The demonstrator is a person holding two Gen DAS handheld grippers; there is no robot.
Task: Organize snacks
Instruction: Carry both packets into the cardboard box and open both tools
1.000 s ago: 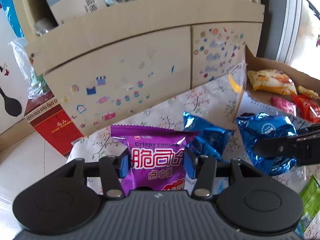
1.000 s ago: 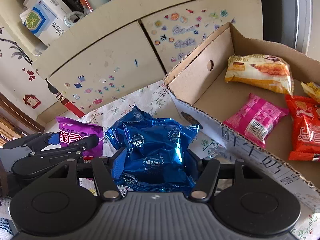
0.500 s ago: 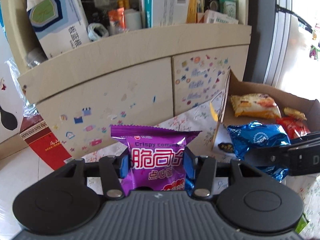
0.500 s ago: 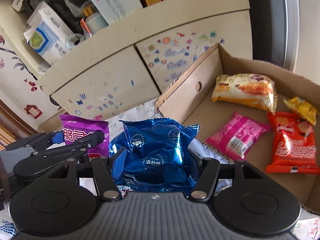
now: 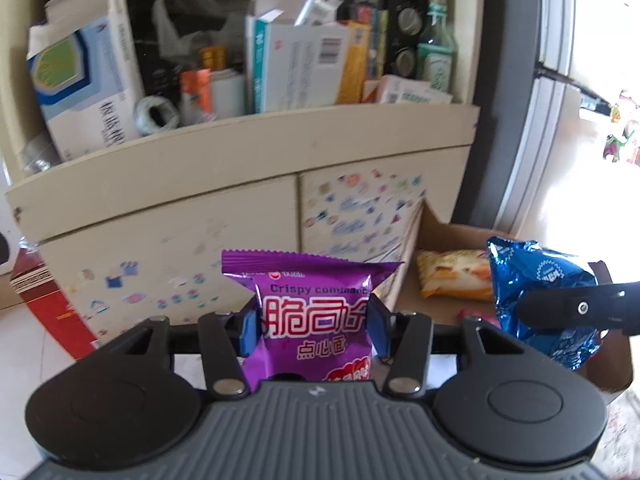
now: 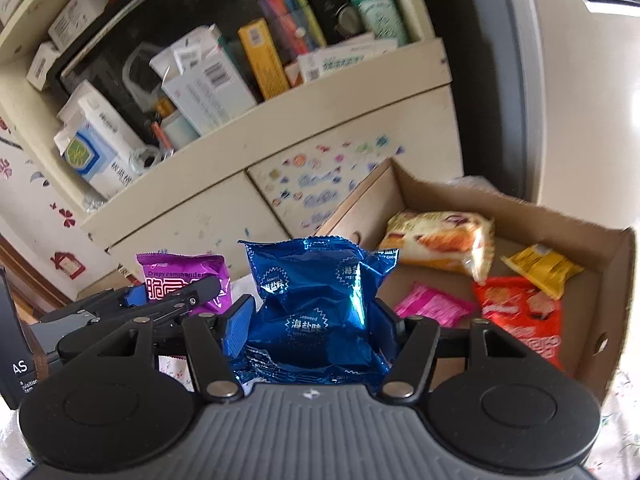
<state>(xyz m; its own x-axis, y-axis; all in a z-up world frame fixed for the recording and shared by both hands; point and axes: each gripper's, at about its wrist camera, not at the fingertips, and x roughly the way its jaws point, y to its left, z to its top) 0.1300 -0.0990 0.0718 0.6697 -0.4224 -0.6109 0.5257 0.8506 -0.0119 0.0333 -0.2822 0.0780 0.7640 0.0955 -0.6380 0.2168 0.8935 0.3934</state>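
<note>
Left gripper (image 5: 312, 320) clamps the purple foil snack packet (image 5: 314, 312) by its side edges. Right gripper (image 6: 310, 326) pinches the crinkled blue foil snack bag (image 6: 316, 308) likewise. Both held aloft, probably headed for the open cardboard box (image 6: 612, 280) already holding sorted snacks.

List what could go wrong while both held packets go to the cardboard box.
1. The left gripper pinches the slippery purple packet by its sides only; it may slip.
2. The blue packet in the right gripper could land on snacks already in the cardboard box.
3. The grippers are close; they may collide.
</note>
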